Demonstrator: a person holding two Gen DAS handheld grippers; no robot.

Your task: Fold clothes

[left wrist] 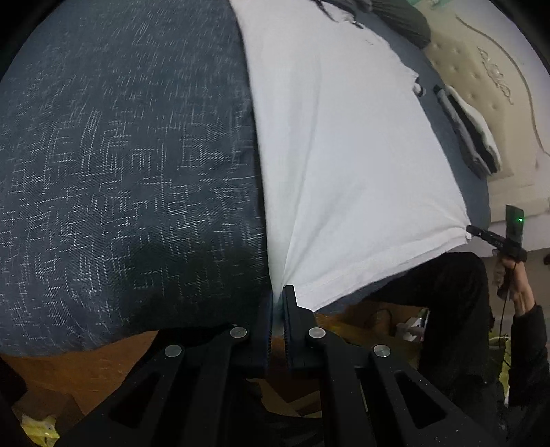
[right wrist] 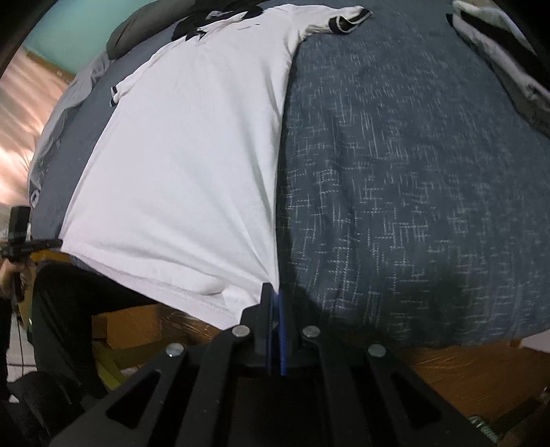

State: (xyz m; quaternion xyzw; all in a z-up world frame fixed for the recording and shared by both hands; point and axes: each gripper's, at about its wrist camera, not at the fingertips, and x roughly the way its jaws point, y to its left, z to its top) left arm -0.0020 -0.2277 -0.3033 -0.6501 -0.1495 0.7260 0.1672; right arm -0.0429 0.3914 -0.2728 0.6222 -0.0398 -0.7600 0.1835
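While the white short-sleeved cotton T-shirt (left wrist: pixel 343 154) lies spread flat on the dark blue bedspread with its white woven hatch pattern (left wrist: pixel 120 172), both black two-finger grippers hold its bottom hem at the near edge of the bed. Seen from the left wrist camera, the left gripper (left wrist: pixel 276 302) has its jaws pressed together on the shirt's lower left corner, and creases fan out from that pinch across the cloth. Seen from the right wrist camera, the right gripper (right wrist: pixel 273 295) is clamped the same way on the lower right corner, its blue pads closed with the fabric drawn into tight folds between them. The hem (right wrist: pixel 178 292) runs between the two corners and hangs slightly over the bed edge. At the far end of the shirt, the dark-trimmed sleeve cuffs (right wrist: pixel 343 20) and a black printed design near the collar (right wrist: pixel 213 20) rest on the bedspread. A small stack of folded black, white and grey clothes (left wrist: pixel 471 134) lies well apart from the shirt, near the cream tufted headboard (left wrist: pixel 481 79). A dark green garment (left wrist: pixel 402 20) lies beyond the collar. A person's hand (left wrist: pixel 515 278) grips the handle of the right gripper, and the black-trousered leg (left wrist: pixel 447 292) stands beside the bed.
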